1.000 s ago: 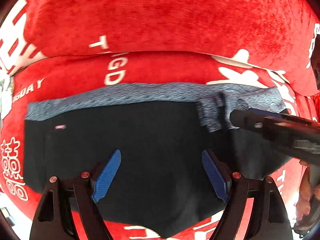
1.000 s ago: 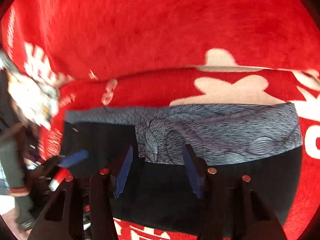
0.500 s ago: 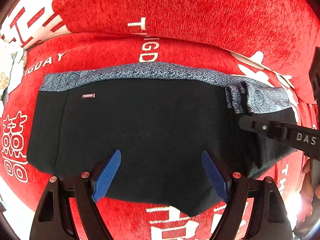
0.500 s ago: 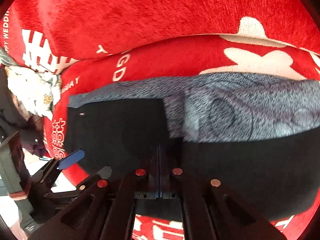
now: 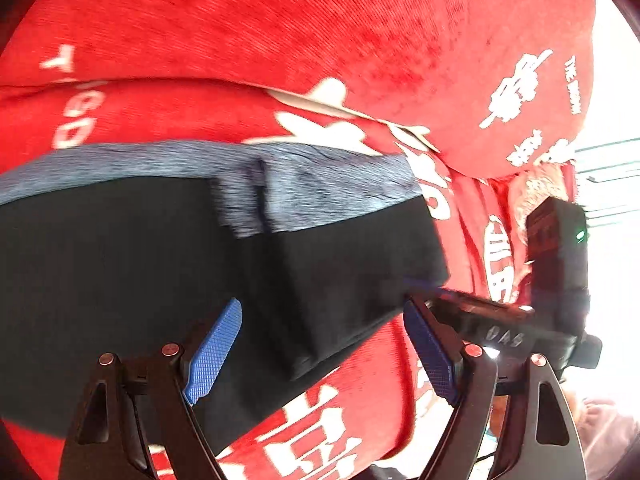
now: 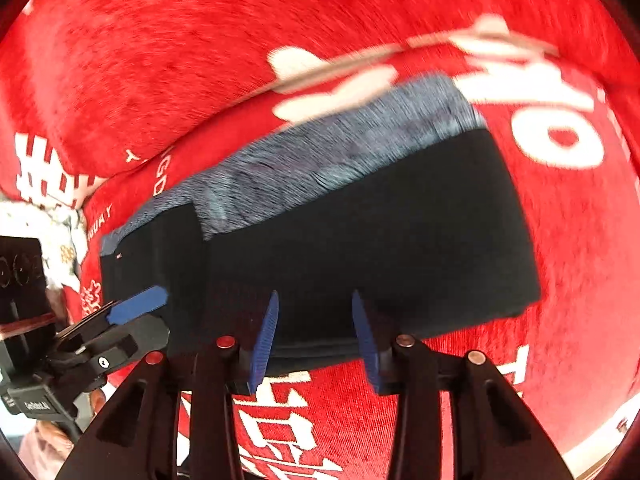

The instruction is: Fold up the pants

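Note:
The pants [image 5: 140,264] are black with a grey-blue patterned band along the far edge. They lie flat and folded on a red sofa seat, and also show in the right wrist view [image 6: 380,240]. My left gripper [image 5: 320,348] is open, its blue pads over the near edge of the pants. My right gripper [image 6: 314,336] is open at the near edge of the pants, holding nothing. The right gripper also shows at the right of the left wrist view [image 5: 420,292], its tip at the right end of the pants. The left gripper shows at the left of the right wrist view [image 6: 136,308].
The red sofa cover [image 5: 280,40] has white lettering, with a back cushion [image 6: 200,40] rising behind the pants. A white patterned cloth [image 6: 44,224] lies at the far left. Bright light fills the right edge of the left wrist view.
My right gripper was shut at the pants' near edge and has opened and pulled back. The left gripper has swung toward the right end of the pants.

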